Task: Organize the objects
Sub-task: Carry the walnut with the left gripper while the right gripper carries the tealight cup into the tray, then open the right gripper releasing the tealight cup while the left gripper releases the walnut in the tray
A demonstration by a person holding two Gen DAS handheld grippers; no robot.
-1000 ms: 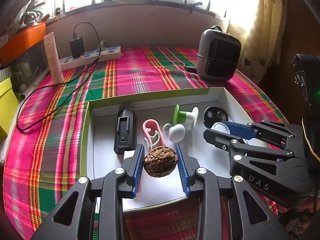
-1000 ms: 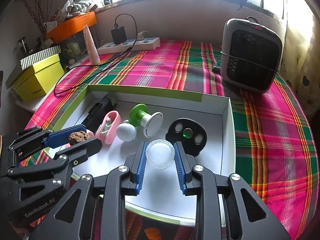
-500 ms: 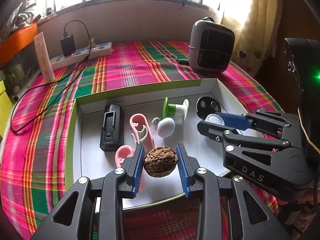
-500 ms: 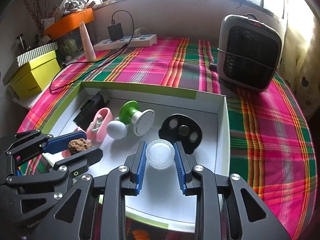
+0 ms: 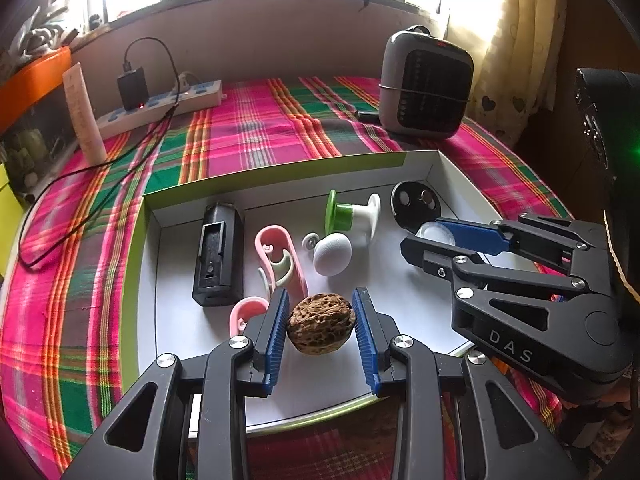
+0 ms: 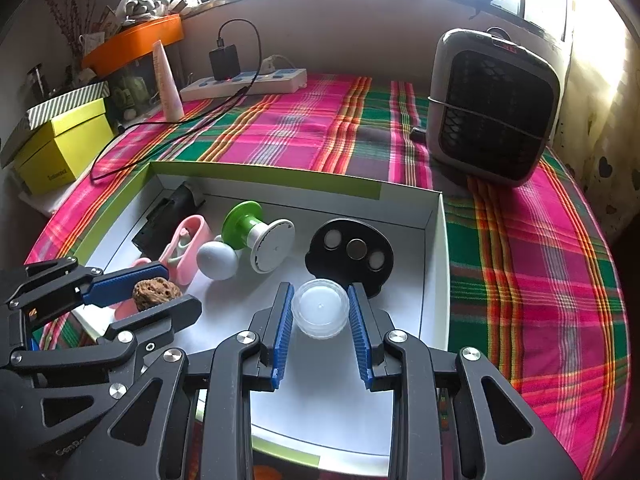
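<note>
My left gripper point(image 5: 321, 300) is shut on a brown wrinkled walnut point(image 5: 322, 324) over the near part of a white tray with a green rim point(image 5: 280, 176). My right gripper point(image 6: 319, 292) is shut on a small clear round lid point(image 6: 320, 312) over the tray's right half point(image 6: 436, 260). In the right wrist view the left gripper point(image 6: 176, 290) and the walnut point(image 6: 154, 290) show at the left. The left wrist view has the right gripper point(image 5: 424, 236) at the right. Inside the tray lie a black case point(image 5: 218, 256), pink clips point(image 5: 276, 252), a white egg shape point(image 5: 332, 254), a green-and-white spool point(image 5: 352, 214) and a black disc point(image 5: 416, 206).
The tray sits on a pink and green plaid cloth point(image 5: 248, 136). A grey heater point(image 5: 424, 88) stands at the back right. At the back left are a power strip point(image 5: 160, 108) with a black charger and trailing cable, and a white tube point(image 5: 84, 116). A yellow box point(image 6: 60, 148) stands far left.
Both grippers keep their holds on the walnut and the lid. The scene has shifted only slightly in each view.
</note>
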